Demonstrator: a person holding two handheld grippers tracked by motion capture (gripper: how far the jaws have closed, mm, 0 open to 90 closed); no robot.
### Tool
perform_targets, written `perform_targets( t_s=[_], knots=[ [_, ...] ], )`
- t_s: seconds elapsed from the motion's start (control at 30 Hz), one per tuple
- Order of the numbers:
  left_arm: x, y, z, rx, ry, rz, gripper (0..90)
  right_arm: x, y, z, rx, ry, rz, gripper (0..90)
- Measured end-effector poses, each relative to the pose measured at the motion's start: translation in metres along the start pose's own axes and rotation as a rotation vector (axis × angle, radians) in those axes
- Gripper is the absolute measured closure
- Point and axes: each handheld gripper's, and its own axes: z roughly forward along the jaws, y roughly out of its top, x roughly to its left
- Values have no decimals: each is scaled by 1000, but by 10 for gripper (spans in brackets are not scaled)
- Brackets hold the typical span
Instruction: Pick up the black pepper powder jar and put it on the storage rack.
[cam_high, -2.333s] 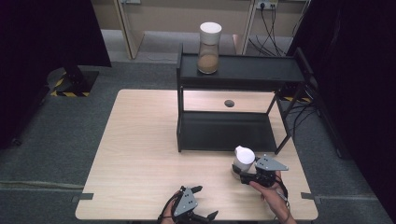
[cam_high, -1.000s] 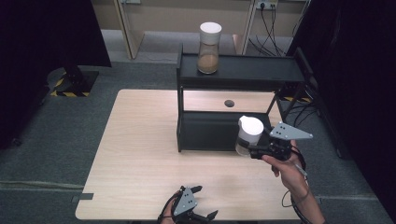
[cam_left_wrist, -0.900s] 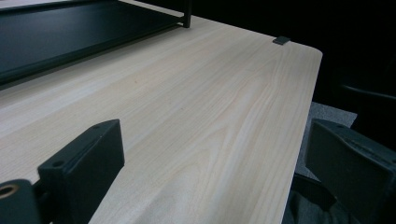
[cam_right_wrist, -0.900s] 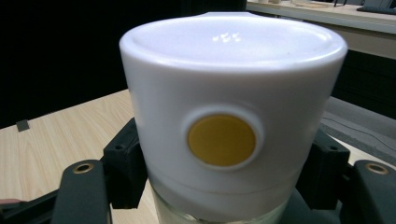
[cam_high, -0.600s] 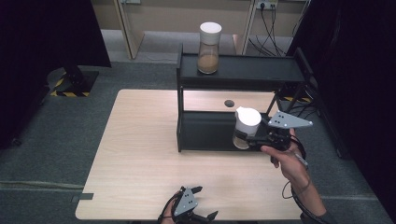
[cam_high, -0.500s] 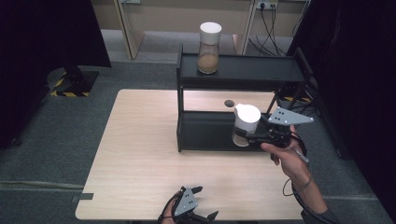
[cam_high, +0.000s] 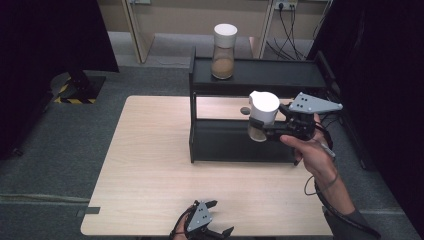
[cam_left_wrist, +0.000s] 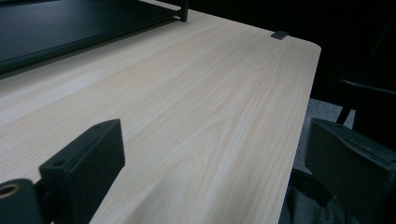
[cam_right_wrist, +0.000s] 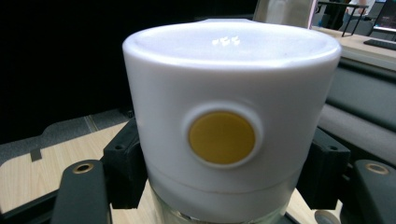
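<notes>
A: We have the jar (cam_high: 262, 114) clamped in our right gripper (cam_high: 265, 131), jaws pinched on it just under the white lid (cam_right_wrist: 232, 100). It's in the air in front of the black shelf (cam_high: 260, 75), about level with the top board and well clear of the table (cam_high: 150, 165).

B: So the pick-up is done. What's left, we judge, is carrying it up and over and setting it on the top board, probably beside the other jar (cam_high: 224, 51) standing there.

A: Agreed. There's bare board to that jar's right, so we have room.

B: And our left gripper (cam_high: 207, 229)?

A: Jaws apart, nothing between them, resting low at the near edge of the table.

B: Against the earliest frame?

A: There the jar was down by the shelf's near right corner, close to the table. Now it's lifted and further in toward the shelf, with our right arm stretched forward. The left gripper hasn't shifted.
</notes>
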Motion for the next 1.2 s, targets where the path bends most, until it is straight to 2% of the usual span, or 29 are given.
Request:
perform_targets(
  t_s=[0.07, 0.3, 0.53, 0.83, 0.97, 1.2],
  knots=[
    [0, 0, 0, -1, -3, 1, 51, -1, 3, 0, -5, 1, 4, 308],
    [1, -1, 2, 8, -4, -4, 51, -10, 34, 5, -19, 2, 22, 308],
    [1, -1, 2, 16, -7, -1, 53, -15, 57, 14, -23, -20, 30, 308],
    [0, -1, 2, 17, -3, -1, 54, -20, 77, 27, -10, -82, 43, 308],
    [1, -1, 3, 22, -8, 5, 53, -25, 83, 30, -21, -97, 59, 308],
    [0, -1, 3, 22, -9, 5, 54, -32, 96, 35, -24, -154, 73, 308]
  ],
)
